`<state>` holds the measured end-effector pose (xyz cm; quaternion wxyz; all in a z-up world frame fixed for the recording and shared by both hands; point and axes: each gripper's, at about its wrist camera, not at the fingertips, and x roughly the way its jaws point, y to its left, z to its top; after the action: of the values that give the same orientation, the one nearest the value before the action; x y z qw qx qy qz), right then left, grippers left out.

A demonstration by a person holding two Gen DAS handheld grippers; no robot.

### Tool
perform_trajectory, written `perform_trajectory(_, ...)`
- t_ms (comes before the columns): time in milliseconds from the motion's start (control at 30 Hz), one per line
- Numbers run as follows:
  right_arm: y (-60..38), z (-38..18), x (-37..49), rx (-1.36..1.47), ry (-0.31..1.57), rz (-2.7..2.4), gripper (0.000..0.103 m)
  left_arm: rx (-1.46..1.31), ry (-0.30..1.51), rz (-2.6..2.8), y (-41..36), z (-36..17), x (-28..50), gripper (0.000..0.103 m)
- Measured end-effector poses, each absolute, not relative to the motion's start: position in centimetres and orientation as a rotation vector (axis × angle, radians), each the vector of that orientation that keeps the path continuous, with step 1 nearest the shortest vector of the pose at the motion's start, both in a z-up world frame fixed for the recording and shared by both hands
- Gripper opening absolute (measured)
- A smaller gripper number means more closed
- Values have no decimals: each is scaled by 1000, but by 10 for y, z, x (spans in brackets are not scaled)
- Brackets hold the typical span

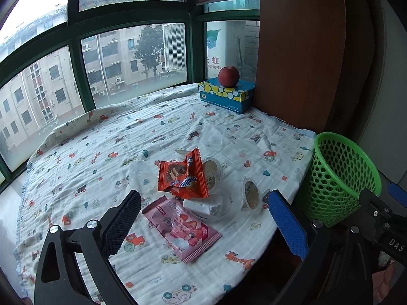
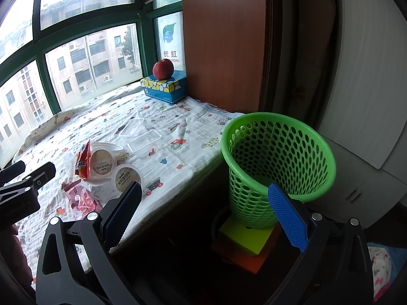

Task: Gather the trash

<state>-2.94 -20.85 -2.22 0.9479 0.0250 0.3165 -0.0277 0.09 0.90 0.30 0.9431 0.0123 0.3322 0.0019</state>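
Both sets of tongs, left and right, are held apart and empty. Trash lies on the bed: the pink wrapper, light, crinkly and slippery, is best pinched at an edge; the basket stands beside.

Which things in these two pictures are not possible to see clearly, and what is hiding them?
- Basket bottom: right wrist view, its own wall hides the inside floor; left wrist view, the right tongs cover its base.
- White block: left wrist view, partly under the orange wrapper; what it is stays unclear.
- Pink wrapper: right wrist view, small and partly behind the tongs' black finger.
- Cup lid print: too small to read.
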Motion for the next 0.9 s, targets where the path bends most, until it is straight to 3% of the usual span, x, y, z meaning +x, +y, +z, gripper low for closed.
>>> perform_trajectory(900,-208,-25,-27,49,647,-53,98,9,685,28,18,3,4,97)
